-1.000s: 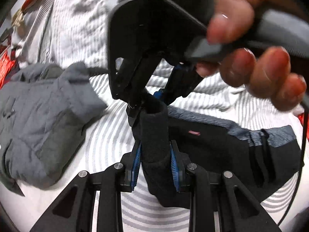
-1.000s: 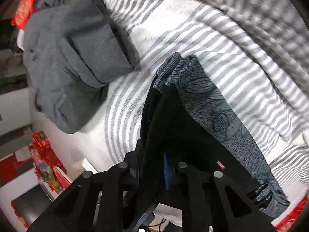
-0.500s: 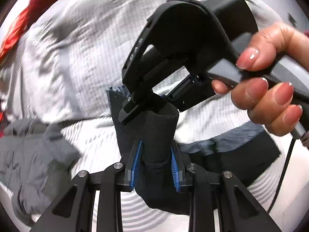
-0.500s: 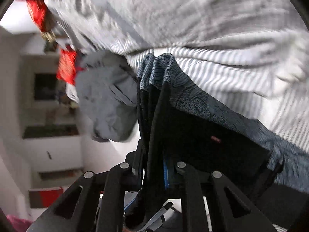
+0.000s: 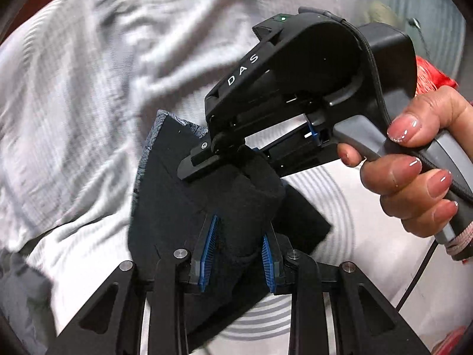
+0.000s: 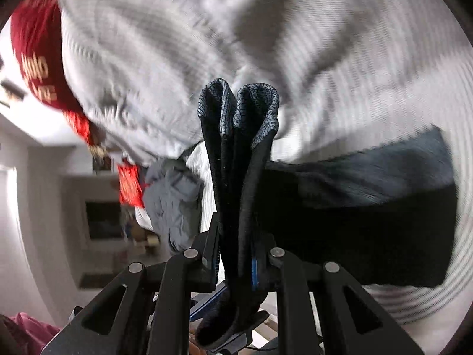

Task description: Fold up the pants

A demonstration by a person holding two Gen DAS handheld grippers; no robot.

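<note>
The black pants (image 5: 177, 195) with a grey patterned band hang lifted over the striped bedding. My left gripper (image 5: 239, 251) is shut on a thick bunch of the black cloth between its blue pads. In the left wrist view my right gripper (image 5: 218, 155), held by a hand (image 5: 414, 165), is shut on the same fold just beyond. In the right wrist view the right gripper (image 6: 235, 261) pinches several stacked layers of the pants (image 6: 236, 159), whose grey patterned edges stick up past the fingers. The rest of the garment (image 6: 369, 207) trails off to the right.
White and grey striped bedding (image 5: 88, 88) lies under everything, rumpled at the far side. Grey folded pants (image 6: 174, 204) lie at the left. A red item (image 6: 35, 56) sits at the bed's edge, a room wall beyond it.
Both grippers have swept across the bed with the black pants still held, lifting and rolling. The grey garment has slid away toward the frame edge, and the pants now hang folded rather than spread.
</note>
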